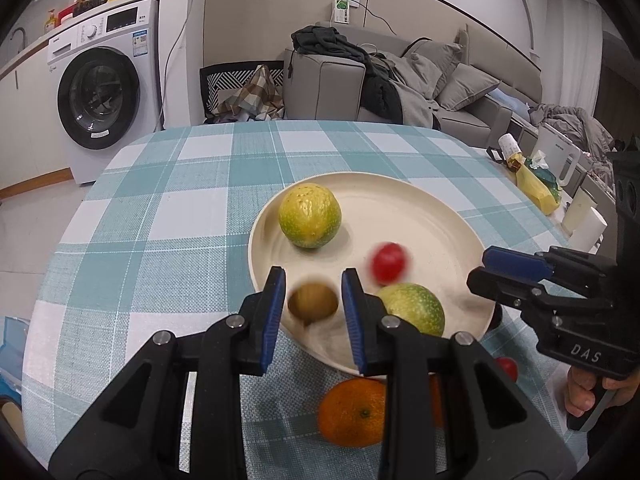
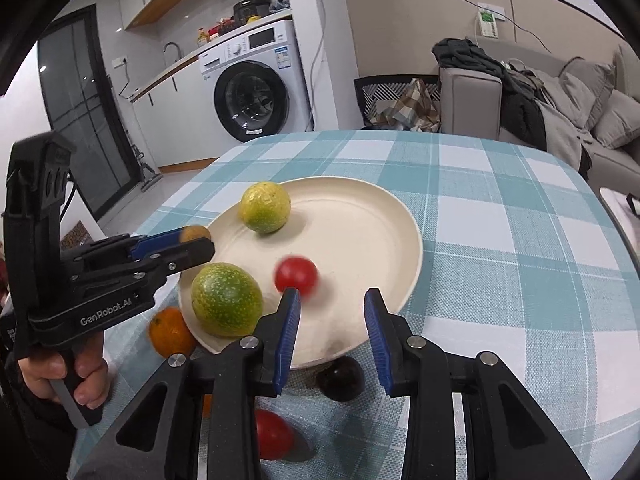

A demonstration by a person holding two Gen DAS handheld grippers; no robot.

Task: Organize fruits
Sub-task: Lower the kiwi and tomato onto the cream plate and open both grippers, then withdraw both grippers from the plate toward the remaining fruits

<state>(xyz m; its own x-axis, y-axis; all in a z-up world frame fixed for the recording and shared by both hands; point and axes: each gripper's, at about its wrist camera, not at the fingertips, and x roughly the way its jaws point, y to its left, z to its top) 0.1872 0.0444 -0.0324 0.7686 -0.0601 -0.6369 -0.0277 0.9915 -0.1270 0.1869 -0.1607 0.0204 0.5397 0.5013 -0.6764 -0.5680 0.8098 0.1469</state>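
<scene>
Blue-padded fingers of the left hand-held gripper (image 1: 313, 312) frame a small brown fruit (image 1: 313, 303); the jaws look nearly closed, but blur hides whether the pads press it. Right hand-held gripper (image 2: 332, 334) hangs released over the near rim of the cream plate (image 2: 376, 216), nothing between its pads. On the plate: two green-yellow citrus and a blurred red tomato (image 2: 296, 275). An orange (image 1: 352, 412) sits on the checked desk (image 1: 160, 216).
</scene>
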